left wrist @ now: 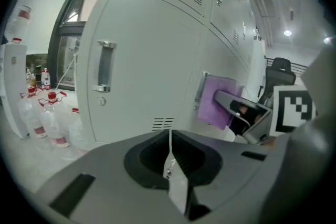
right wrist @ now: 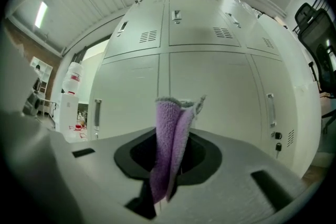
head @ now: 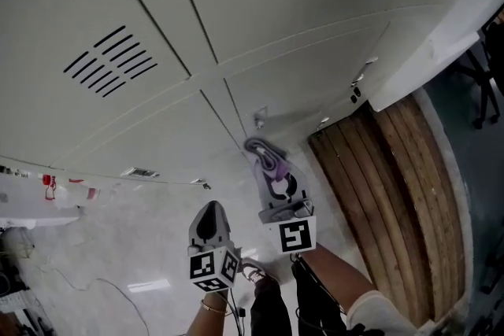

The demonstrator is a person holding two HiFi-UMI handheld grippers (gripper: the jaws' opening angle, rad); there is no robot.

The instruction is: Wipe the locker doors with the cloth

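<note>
Well, the job here is getting the cloth (right wrist: 170,134) flat against the locker doors (right wrist: 220,86) and moving it across them. The right gripper (right wrist: 168,168) has its jaws pinched tight on the purple cloth, which stands up from them as a narrow fold, right in front of the vertical seam (right wrist: 164,73) between two lower doors. From the left gripper view the cloth (left wrist: 218,99) looks close against the door just right of that seam, though I cannot tell whether it actually touches. The left gripper (left wrist: 169,165) has its jaws pressed together on nothing and hangs left of the seam and further back from it. To wipe well, I would judge the right gripper should tilt so the broad side of the fold meets the panel, not its thin edge. It should then press lightly and sweep in overlapping strokes away from the seam, minding the handles (right wrist: 270,110) on either side of it, which could snag the loose end.
</note>
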